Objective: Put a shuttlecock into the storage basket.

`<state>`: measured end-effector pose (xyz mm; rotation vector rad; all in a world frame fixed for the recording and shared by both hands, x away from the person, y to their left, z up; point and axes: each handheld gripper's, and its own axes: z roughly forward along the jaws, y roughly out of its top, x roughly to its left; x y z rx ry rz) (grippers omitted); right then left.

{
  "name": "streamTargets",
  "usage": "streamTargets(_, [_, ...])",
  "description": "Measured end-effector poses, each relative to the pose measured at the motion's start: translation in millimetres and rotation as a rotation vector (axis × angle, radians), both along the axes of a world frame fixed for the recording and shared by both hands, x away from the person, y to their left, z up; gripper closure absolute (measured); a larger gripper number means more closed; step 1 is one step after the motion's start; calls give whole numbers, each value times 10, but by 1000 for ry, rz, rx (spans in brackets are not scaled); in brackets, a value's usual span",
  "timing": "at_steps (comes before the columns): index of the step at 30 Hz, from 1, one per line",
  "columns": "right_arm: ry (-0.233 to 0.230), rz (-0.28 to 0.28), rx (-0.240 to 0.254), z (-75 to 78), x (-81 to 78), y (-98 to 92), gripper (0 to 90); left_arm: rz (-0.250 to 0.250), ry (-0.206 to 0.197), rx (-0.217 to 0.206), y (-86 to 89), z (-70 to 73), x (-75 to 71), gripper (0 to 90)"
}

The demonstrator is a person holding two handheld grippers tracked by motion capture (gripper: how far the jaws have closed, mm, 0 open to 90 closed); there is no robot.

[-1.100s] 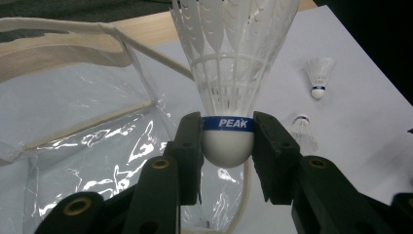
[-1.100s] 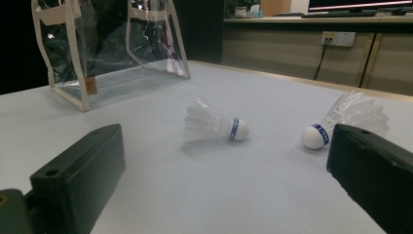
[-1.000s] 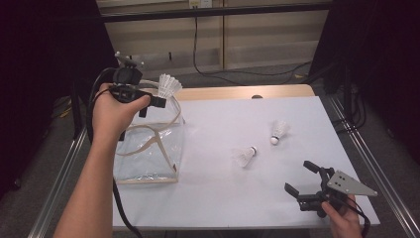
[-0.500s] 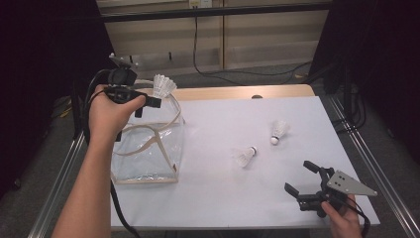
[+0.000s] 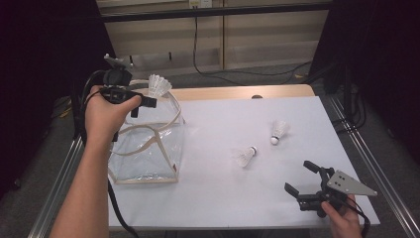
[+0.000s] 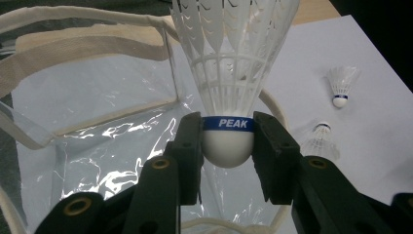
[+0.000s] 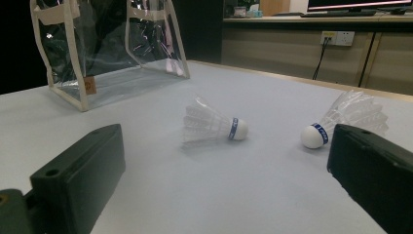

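Shuttlecock (image 6: 229, 87) sits pinched by its cork in the left tool (image 6: 228, 146), which has drifted slightly farther from the person and now hangs over the open mouth of the clear bag (image 5: 148, 148); release looks close. Right of the bag, two shuttlecocks (image 5: 245, 155) (image 5: 278, 132) lie unmoved on the desk (image 5: 223, 198), and the right tool (image 5: 303, 179) stays spread and empty.

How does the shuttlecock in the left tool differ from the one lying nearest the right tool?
The held shuttlecock is clamped at its cork by the left tool, feathers up, above the clear bag. The nearest loose shuttlecock lies on its side on the white table, untouched; the right tool is open. Both are white with a blue band.
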<state>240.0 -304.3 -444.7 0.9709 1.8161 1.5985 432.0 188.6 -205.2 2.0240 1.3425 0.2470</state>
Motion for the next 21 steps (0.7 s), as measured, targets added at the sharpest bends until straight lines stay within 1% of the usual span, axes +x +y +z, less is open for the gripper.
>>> streamTargets(3, [0, 0, 0, 0, 0, -1, 1, 8, -1, 1, 17, -3, 6, 656])
streamTargets(4, [0, -1, 0, 0, 0, -1, 0, 15, -2, -5, 20, -7, 7, 656])
streamTargets(11, [-2, -2, -1, 1, -1, -6, 0, 30, 0, 0, 75, -25, 21, 656])
streamTargets(14, [-3, -1, -1, 1, -1, -4, 0, 42, -1, -5, 96, -30, 23, 656])
streamTargets(21, [-3, -1, -2, 1, 0, -5, 0, 63, 1, 1, 153, -66, 42, 657])
